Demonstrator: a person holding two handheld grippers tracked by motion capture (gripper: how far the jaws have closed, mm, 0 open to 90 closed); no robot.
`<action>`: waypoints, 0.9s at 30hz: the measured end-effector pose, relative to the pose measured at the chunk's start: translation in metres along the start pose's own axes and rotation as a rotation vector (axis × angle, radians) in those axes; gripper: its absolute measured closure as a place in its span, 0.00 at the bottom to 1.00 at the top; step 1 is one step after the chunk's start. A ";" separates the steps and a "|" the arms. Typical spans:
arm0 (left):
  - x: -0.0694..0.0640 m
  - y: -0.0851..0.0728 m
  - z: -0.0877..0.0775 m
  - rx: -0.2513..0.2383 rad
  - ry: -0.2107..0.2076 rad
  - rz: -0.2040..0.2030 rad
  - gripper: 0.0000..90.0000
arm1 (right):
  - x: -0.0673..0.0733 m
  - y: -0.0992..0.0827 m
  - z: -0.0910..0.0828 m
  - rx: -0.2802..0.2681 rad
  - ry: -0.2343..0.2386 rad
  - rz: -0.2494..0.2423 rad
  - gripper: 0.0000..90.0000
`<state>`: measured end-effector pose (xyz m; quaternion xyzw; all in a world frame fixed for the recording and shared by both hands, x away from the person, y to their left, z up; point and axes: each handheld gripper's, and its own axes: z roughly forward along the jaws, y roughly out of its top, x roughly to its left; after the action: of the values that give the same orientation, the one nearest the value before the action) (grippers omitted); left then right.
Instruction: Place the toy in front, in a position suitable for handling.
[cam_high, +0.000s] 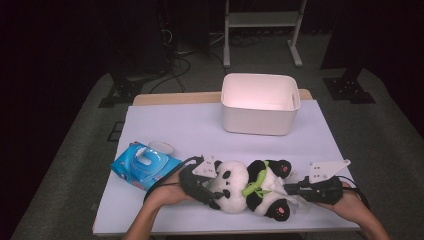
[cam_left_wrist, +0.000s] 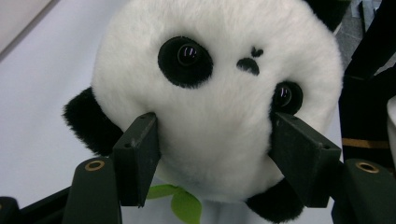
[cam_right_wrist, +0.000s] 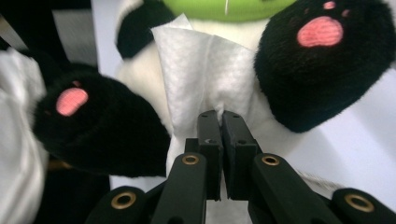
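A plush panda (cam_high: 250, 187) lies on its back along the near edge of the table (cam_high: 200, 130), head toward nine o'clock and feet toward three o'clock, a green bow at its neck. The left gripper (cam_high: 207, 192) comes in from the nine o'clock side; in the left gripper view its jaws stand partly apart with the panda's head (cam_left_wrist: 219, 93) seated between them, both pads pressed into the white fur of the cheeks. No earlier frame being on hand, only that clamp on the head is recorded. The right gripper (cam_high: 290, 189) enters from the three o'clock side; in the right gripper view its jaws are pinched together on a white wipe (cam_right_wrist: 205, 74), which lies flat against the panda's belly between the two black feet with pink soles. A blue wet-wipe pack (cam_high: 145, 166) rests on the table at roughly ten o'clock from the panda's head, just beside the left hand. A white plastic bin (cam_high: 260, 104) stands at twelve o'clock, toward the far edge, well apart from the toy.
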<state>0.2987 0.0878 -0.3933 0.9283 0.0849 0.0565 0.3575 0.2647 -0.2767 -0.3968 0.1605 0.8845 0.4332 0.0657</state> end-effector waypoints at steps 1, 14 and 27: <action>-0.001 0.001 0.000 0.002 0.001 -0.001 0.37 | 0.003 0.006 0.001 -0.019 0.011 -0.016 0.96; -0.010 0.010 0.008 -0.003 -0.013 0.033 0.37 | 0.015 0.086 0.031 0.018 0.039 -0.236 0.96; -0.015 0.013 0.012 -0.021 -0.011 0.033 0.37 | 0.011 0.081 0.044 0.135 0.034 -0.224 0.96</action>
<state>0.2874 0.0676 -0.3945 0.9260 0.0673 0.0583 0.3668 0.2843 -0.1939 -0.3603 0.0574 0.9250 0.3651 0.0879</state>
